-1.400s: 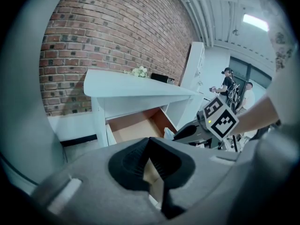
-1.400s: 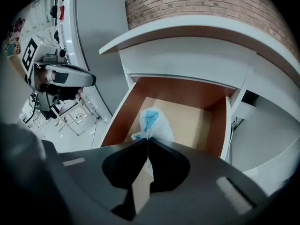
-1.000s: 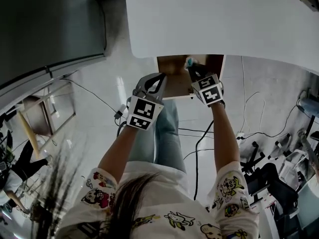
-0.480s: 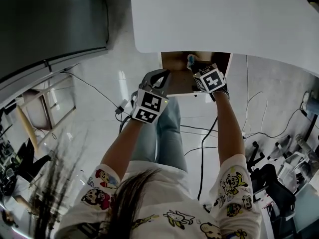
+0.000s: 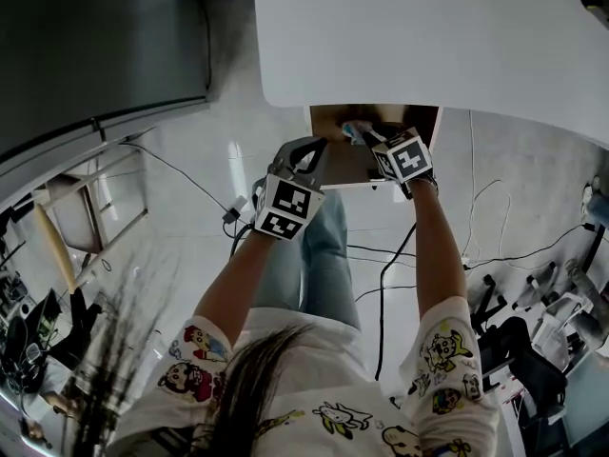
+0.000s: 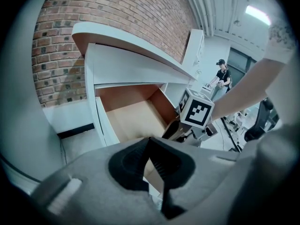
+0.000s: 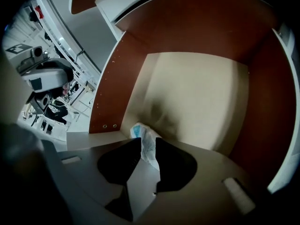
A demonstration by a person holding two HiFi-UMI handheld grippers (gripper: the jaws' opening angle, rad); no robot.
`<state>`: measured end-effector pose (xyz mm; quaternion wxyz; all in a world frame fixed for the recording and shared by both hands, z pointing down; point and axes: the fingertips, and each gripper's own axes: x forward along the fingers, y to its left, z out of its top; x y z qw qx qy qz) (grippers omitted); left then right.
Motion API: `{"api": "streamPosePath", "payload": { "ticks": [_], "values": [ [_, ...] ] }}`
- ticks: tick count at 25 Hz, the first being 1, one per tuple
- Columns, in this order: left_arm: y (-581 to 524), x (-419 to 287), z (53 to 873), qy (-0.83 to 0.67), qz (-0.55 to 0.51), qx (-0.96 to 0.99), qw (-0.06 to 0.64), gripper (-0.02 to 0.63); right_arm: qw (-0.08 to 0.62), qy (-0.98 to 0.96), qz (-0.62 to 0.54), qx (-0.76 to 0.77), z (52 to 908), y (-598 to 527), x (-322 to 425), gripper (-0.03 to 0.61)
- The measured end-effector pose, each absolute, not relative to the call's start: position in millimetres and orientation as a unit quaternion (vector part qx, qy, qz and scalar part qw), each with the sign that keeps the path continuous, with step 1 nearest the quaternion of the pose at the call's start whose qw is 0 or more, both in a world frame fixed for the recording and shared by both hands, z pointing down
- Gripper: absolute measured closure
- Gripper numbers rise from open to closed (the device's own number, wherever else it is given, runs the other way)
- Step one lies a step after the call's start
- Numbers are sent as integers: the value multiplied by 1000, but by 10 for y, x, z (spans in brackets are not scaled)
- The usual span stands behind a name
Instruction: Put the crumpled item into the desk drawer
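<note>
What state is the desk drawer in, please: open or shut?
Open: the drawer is pulled out beneath the desk, its pale floor showing.

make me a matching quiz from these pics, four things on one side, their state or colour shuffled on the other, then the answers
Things:
1. left gripper
2. right gripper
3. drawer
4. desk top

States:
a. white
b. pulled open, floor bare
c. jaws shut, nothing between them
d. jaws clamped on the crumpled item

Pairs: 1-c, 2-d, 3-b, 4-a
</note>
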<state>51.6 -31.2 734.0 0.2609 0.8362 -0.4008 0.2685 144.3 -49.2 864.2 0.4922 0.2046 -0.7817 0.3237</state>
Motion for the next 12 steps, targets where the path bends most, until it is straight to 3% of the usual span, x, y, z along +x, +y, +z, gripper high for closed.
{"api": "streamPosePath", "payload": {
  "ticks": [12],
  "values": [
    [-425, 457, 6989, -411, 260, 840, 241, 614, 464, -797, 309, 231, 8044, -629, 1541, 471]
  ]
}}
